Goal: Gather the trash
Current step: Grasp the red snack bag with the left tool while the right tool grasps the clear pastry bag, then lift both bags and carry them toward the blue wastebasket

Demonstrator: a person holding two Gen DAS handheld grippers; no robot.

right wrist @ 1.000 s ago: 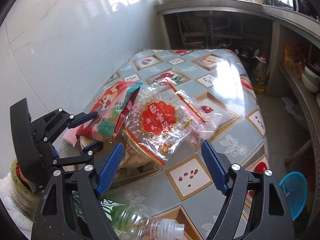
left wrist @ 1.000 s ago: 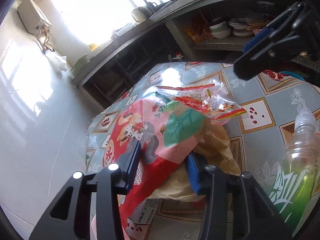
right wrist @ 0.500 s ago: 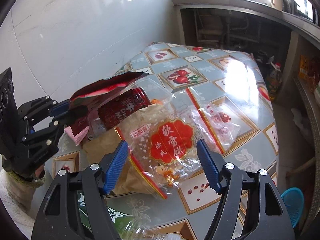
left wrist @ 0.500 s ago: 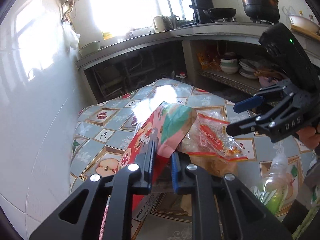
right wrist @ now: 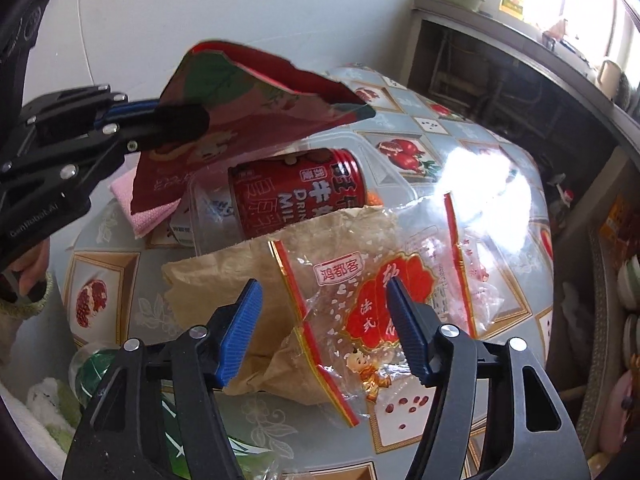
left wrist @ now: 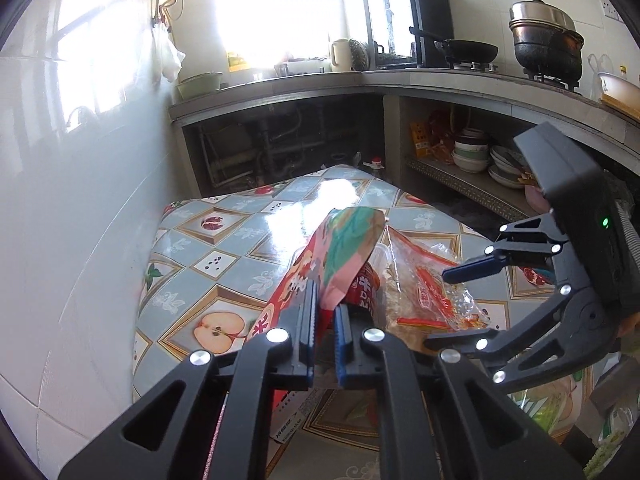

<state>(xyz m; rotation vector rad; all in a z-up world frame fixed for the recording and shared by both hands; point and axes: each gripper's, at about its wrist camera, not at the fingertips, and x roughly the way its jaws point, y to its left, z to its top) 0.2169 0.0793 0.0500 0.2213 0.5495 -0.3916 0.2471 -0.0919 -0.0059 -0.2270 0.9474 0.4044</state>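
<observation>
Our left gripper has just clamped and lifted the red bag off the table, while our right gripper's narrowing, still-empty jaws straddle the clear wrapper below.

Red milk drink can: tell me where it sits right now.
In the right wrist view the red milk drink can lies on its side at centre table, under the colourful snack bag lifted by the left gripper, just behind the brown paper bag.
</observation>
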